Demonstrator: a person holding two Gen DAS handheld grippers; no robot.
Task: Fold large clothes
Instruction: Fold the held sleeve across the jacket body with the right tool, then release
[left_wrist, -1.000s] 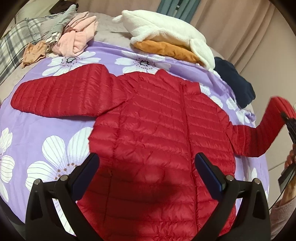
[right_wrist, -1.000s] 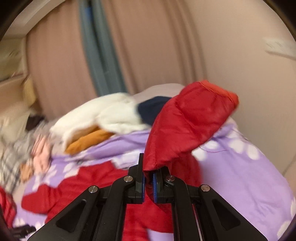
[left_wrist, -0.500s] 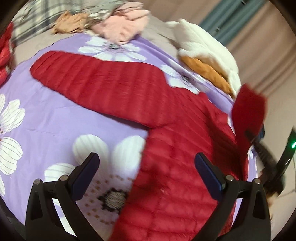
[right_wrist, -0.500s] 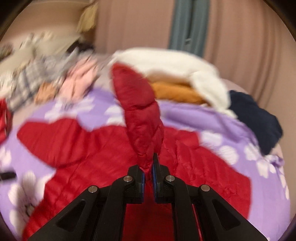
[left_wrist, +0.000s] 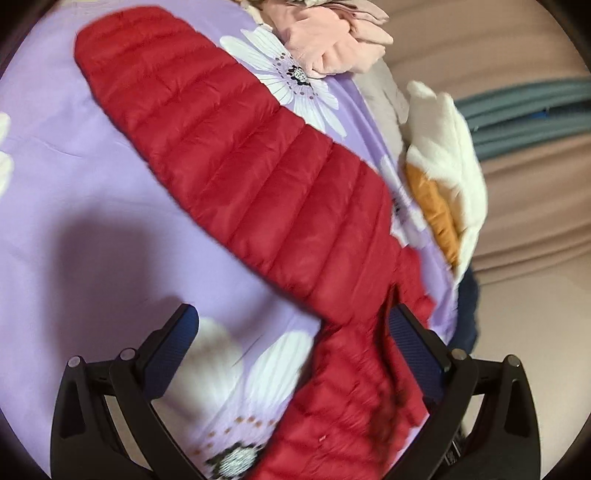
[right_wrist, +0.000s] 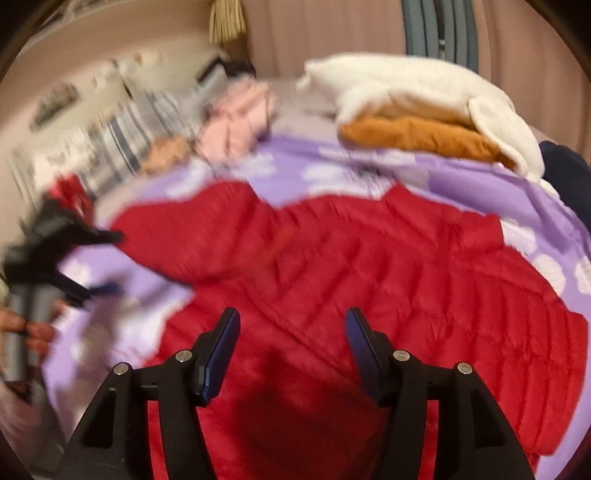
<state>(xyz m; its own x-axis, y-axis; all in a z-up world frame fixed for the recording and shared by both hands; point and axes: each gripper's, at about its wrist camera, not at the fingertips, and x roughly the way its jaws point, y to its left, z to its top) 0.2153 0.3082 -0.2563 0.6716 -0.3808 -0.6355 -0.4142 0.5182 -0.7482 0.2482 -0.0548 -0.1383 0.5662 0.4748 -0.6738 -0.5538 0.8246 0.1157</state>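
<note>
A red puffer jacket (right_wrist: 369, 266) lies spread on the purple flowered bedspread (right_wrist: 461, 177). My right gripper (right_wrist: 291, 325) hovers over the jacket's body. Its jaws are opening and nothing is pressed between the pads; red fabric lies below them. In the left wrist view the jacket's long left sleeve (left_wrist: 258, 177) runs from upper left to lower right. My left gripper (left_wrist: 295, 343) stands open just above the bedspread (left_wrist: 74, 184), near where sleeve and body meet. The left gripper (right_wrist: 116, 260) also shows blurred at the left of the right wrist view, held by a hand (right_wrist: 26, 328).
At the far side of the bed lie a white fleece (right_wrist: 406, 85) on an orange garment (right_wrist: 413, 136), pink clothes (right_wrist: 236, 118), a plaid cloth (right_wrist: 140, 125) and a navy garment (right_wrist: 565, 170). Curtains hang behind. The bed's edge drops away at the right.
My right gripper carried the right sleeve across onto the jacket's body, then opened and let it go. My left gripper swung left and down toward the left sleeve, rolling as it went.
</note>
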